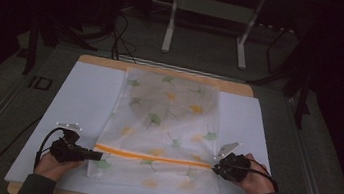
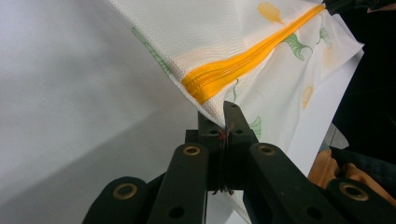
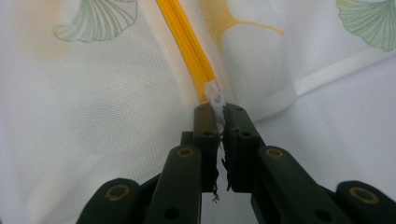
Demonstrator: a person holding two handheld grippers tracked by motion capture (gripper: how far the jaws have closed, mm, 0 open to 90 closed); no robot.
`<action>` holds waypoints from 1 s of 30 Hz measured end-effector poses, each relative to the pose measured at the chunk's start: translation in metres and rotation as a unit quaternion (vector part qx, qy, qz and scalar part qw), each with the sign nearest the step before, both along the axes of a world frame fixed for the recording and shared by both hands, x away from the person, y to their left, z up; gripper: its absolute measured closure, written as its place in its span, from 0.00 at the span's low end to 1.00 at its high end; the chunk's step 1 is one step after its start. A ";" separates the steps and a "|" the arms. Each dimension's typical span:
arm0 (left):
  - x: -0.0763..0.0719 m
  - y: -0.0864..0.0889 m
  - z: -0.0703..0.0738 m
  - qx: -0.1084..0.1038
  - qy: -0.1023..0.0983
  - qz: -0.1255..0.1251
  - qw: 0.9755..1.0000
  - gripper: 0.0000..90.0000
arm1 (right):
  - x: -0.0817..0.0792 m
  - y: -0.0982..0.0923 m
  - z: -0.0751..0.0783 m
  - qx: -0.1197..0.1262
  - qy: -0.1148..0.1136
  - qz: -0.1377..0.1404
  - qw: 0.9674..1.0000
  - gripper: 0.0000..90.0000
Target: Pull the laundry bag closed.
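Observation:
A white mesh bag (image 1: 166, 121) printed with green and yellow leaves lies flat on the table, an orange zipper (image 1: 152, 157) running across its near part. My left gripper (image 1: 99, 156) is shut on the bag's left edge (image 2: 212, 114), just below the zipper's end (image 2: 205, 84). At the other end my right gripper (image 1: 214, 167) is shut on the white zipper pull (image 3: 216, 100), where the orange zipper (image 3: 187, 46) stops. A hand holds each gripper near the table's front edge.
The bag rests on a white sheet (image 1: 84, 100) that covers a wooden tabletop (image 1: 241, 89). Beyond the table stands a white metal frame (image 1: 209, 26) on a grey floor, with dark cables (image 1: 117, 34) at the back left.

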State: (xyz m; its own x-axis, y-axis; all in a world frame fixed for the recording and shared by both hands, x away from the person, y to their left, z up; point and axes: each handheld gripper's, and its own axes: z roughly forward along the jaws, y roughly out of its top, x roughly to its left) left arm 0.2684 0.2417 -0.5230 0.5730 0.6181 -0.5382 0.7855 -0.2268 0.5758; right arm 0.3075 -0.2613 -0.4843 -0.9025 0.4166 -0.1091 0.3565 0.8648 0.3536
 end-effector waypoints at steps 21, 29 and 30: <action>-0.004 0.008 0.004 0.013 -0.047 0.037 0.998 0.66 | 0.001 -0.021 -0.002 0.107 -0.012 -0.079 0.991 0.66; -0.008 0.014 0.011 0.048 -0.097 0.091 0.990 0.63 | 0.002 -0.035 -0.006 0.130 -0.039 -0.155 0.978 0.63; -0.008 0.015 0.011 0.051 -0.103 0.094 0.989 0.63 | 0.002 -0.037 -0.007 0.133 -0.042 -0.165 0.976 0.63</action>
State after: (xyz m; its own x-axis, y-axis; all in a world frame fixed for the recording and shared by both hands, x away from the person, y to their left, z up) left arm 0.2601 0.2564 -0.5118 0.5340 0.7688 -0.3518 0.6875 -0.1526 0.7100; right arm 0.3096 -0.2984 -0.4911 -0.7067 0.7070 -0.0248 0.5608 0.5812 0.5898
